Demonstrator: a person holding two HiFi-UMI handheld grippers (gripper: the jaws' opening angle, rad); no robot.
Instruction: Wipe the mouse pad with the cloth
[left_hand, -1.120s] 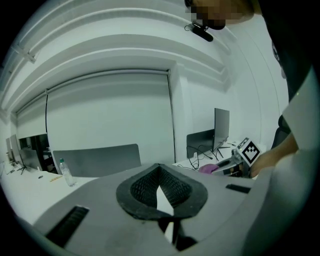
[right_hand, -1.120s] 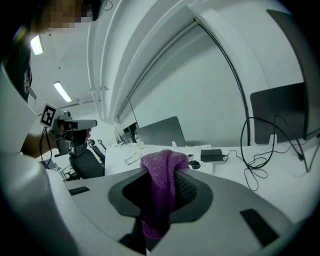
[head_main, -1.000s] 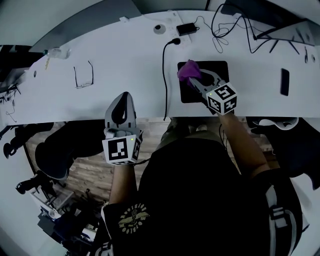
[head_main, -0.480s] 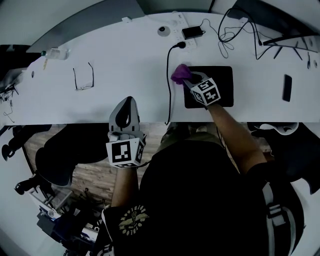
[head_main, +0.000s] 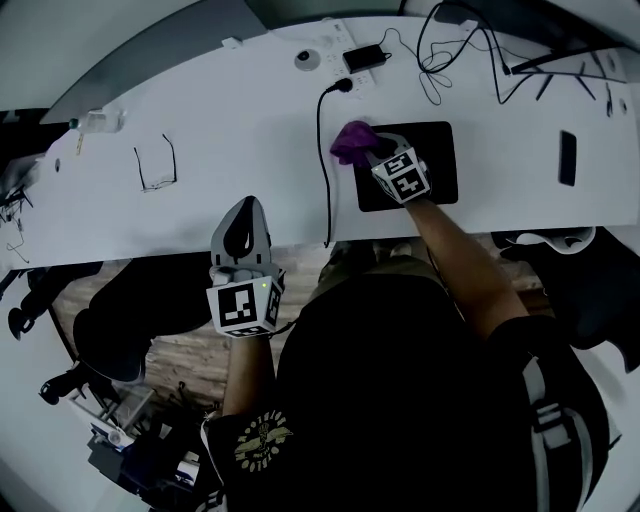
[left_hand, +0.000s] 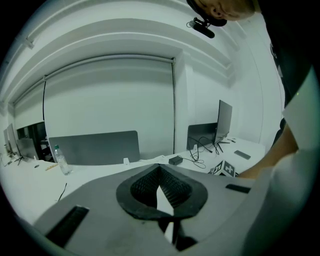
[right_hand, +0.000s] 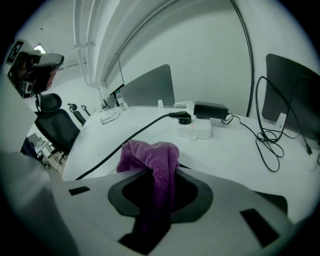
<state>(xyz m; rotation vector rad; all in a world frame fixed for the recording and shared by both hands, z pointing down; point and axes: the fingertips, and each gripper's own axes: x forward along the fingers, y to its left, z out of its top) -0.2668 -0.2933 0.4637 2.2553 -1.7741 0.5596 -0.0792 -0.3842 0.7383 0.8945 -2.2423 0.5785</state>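
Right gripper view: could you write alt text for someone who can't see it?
The right gripper is shut on a bunched purple cloth, seen from just behind its jaws, low over a white desk. Beyond lie a black cable running to a white power strip, and an office chair at far left.

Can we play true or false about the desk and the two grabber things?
The right gripper holds the purple cloth. True.
The left gripper holds a cloth too. False: its jaws are shut on nothing.
The mouse pad is white. False: it is black and lies on a white table.
A pair of glasses lies on the table. True.
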